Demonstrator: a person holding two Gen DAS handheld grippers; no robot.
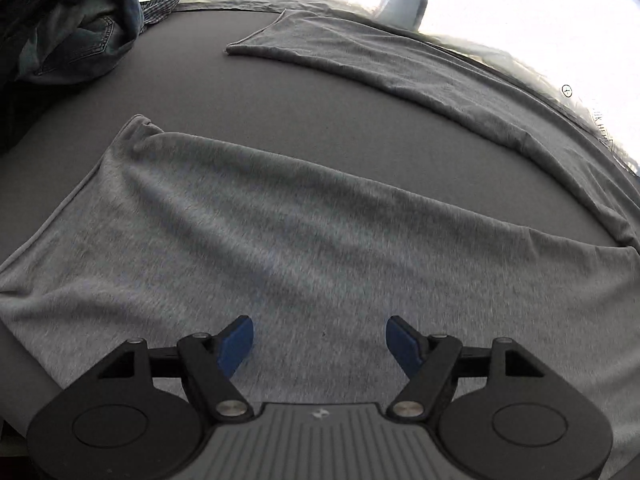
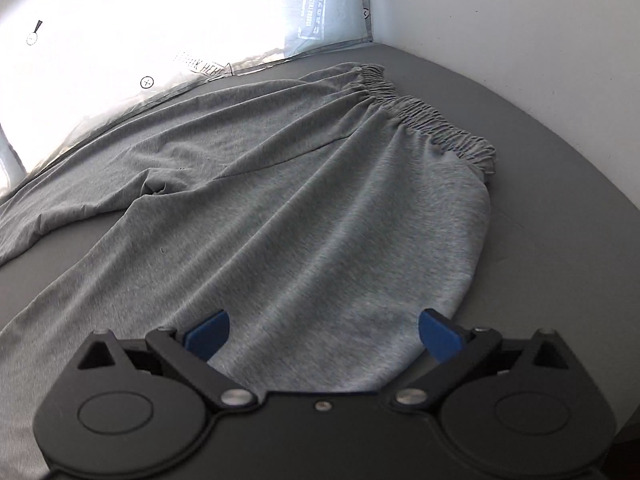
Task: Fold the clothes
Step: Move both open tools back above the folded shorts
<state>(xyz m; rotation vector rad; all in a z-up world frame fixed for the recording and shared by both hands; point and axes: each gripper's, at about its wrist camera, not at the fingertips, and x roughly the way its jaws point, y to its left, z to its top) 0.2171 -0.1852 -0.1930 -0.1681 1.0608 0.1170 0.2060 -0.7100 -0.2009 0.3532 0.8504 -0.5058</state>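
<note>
Grey jersey trousers (image 1: 280,240) lie spread flat on a dark grey surface (image 1: 280,108). In the left wrist view the near leg fills the foreground and the far leg (image 1: 400,64) stretches along the back edge. My left gripper (image 1: 320,338) hovers over the near leg, open, with nothing between its blue pads. In the right wrist view the trousers (image 2: 320,208) show their elastic waistband (image 2: 420,112) at the far right. My right gripper (image 2: 324,330) stands wide open above the hip part of the cloth, gripping nothing.
A heap of dark clothes with denim jeans (image 1: 72,36) and a checked garment (image 1: 164,0) sits at the far left. A bright window area (image 2: 140,12) and a printed grey cushion (image 2: 328,8) border the back. A white wall (image 2: 520,40) closes the right side.
</note>
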